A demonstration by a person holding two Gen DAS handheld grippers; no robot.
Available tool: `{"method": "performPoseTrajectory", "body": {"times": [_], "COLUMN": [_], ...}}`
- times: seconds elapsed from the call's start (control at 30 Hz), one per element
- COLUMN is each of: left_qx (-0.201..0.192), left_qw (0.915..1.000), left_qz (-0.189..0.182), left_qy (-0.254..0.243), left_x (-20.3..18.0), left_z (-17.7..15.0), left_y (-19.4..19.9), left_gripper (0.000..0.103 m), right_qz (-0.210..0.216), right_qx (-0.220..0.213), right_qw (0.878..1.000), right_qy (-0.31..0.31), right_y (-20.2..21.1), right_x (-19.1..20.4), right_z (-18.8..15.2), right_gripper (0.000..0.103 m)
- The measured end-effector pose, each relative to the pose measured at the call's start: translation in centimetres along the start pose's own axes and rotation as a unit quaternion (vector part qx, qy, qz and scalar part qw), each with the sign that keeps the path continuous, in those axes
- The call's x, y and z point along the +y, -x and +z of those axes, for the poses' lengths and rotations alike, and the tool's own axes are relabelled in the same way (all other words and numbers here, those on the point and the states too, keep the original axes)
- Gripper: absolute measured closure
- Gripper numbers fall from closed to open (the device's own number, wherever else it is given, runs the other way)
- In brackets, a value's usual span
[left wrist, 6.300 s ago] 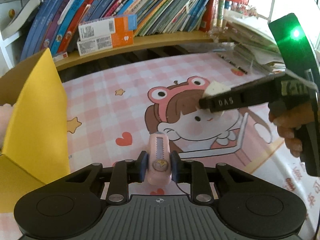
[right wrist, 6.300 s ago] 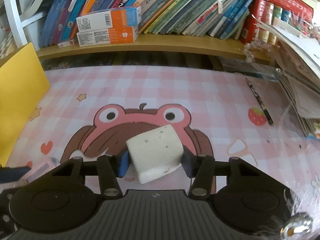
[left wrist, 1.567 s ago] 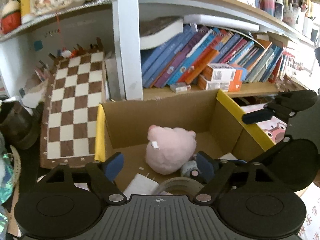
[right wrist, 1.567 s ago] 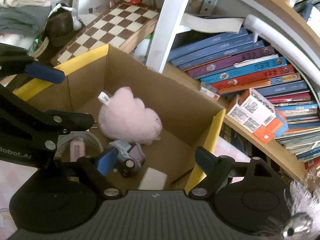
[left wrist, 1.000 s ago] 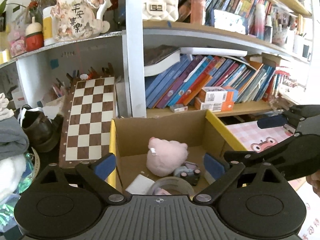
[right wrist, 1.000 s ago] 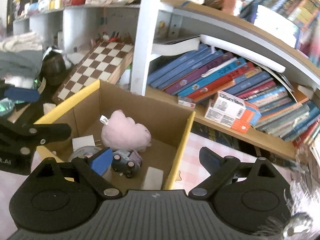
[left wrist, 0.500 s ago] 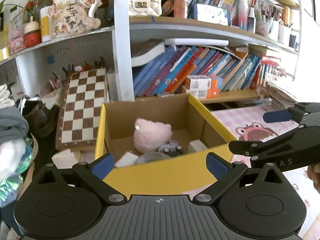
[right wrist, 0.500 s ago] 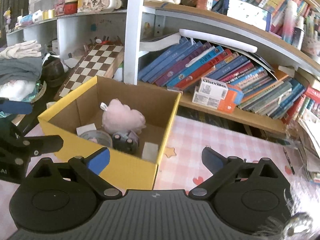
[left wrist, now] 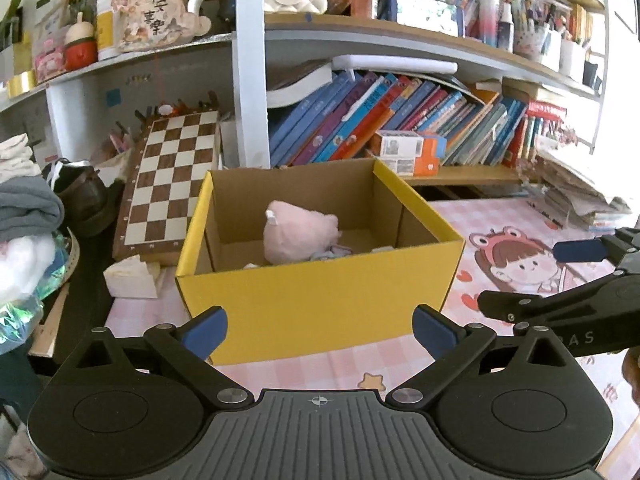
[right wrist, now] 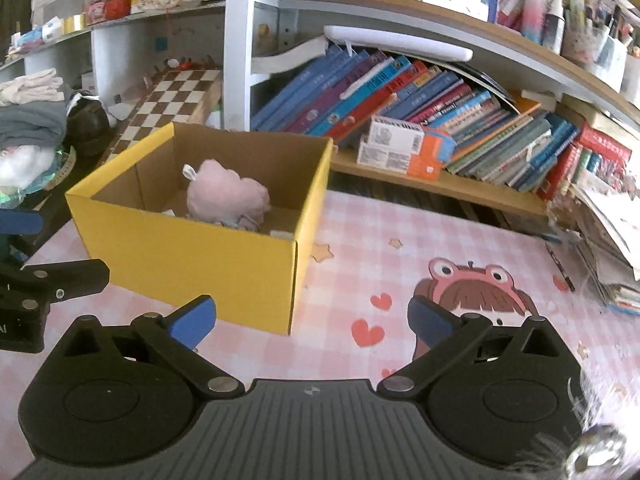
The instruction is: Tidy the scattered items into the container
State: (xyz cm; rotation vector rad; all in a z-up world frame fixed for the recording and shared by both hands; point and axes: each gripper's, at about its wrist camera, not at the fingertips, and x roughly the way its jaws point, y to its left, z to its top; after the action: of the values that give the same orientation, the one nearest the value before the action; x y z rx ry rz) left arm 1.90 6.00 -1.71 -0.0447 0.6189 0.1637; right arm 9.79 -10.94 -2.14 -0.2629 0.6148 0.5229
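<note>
A yellow cardboard box (left wrist: pixel 320 300) stands on the pink checked mat, also in the right wrist view (right wrist: pixel 192 252). Inside it lies a pink plush toy (left wrist: pixel 298 232), also seen in the right wrist view (right wrist: pixel 226 196), with small items partly hidden beside it. My left gripper (left wrist: pixel 320 326) is open and empty, in front of the box's near wall. My right gripper (right wrist: pixel 312 322) is open and empty, near the box's right corner; it also shows at the right of the left wrist view (left wrist: pixel 580 276).
A bookshelf with leaning books (left wrist: pixel 400 120) and an orange-white carton (right wrist: pixel 404 146) runs behind the mat. A chessboard (left wrist: pixel 168 176) leans left of the box. Clothes and clutter (left wrist: pixel 24 216) lie far left. A paper stack (right wrist: pixel 612 232) sits at the right.
Both grippers released the pink item and the white block into the box, then drew back and lower. The box now sits farther off, seen from its front.
</note>
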Motion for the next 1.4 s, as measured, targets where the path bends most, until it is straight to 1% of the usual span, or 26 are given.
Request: {"method": "performPoseTrajectory", "body": {"times": [0.6, 0.93, 1.4], "left_qx": [0.014, 0.020, 0.016], "left_qw": [0.9998, 0.9997, 0.9998], "left_qz": [0.003, 0.005, 0.005], "left_qy": [0.012, 0.015, 0.010], "left_x": [-1.3, -1.3, -1.6], "left_z": [-2.1, -2.2, -2.3], "left_y": [0.0, -0.2, 0.3], "left_gripper": [0.003, 0.003, 0.002], "right_qz": [-0.023, -0.031, -0.036], "right_qx": [0.007, 0.010, 0.017], "right_qw": [0.999, 0.999, 0.999], "right_qy": [-0.028, -0.031, -0.030], "right_y": [0.9, 0.9, 1.0], "right_x": [-0.1, 0.0, 0.2], "right_z": [-2.2, -2.5, -2.7], "right_gripper": [0.000, 0.000, 0.000]}}
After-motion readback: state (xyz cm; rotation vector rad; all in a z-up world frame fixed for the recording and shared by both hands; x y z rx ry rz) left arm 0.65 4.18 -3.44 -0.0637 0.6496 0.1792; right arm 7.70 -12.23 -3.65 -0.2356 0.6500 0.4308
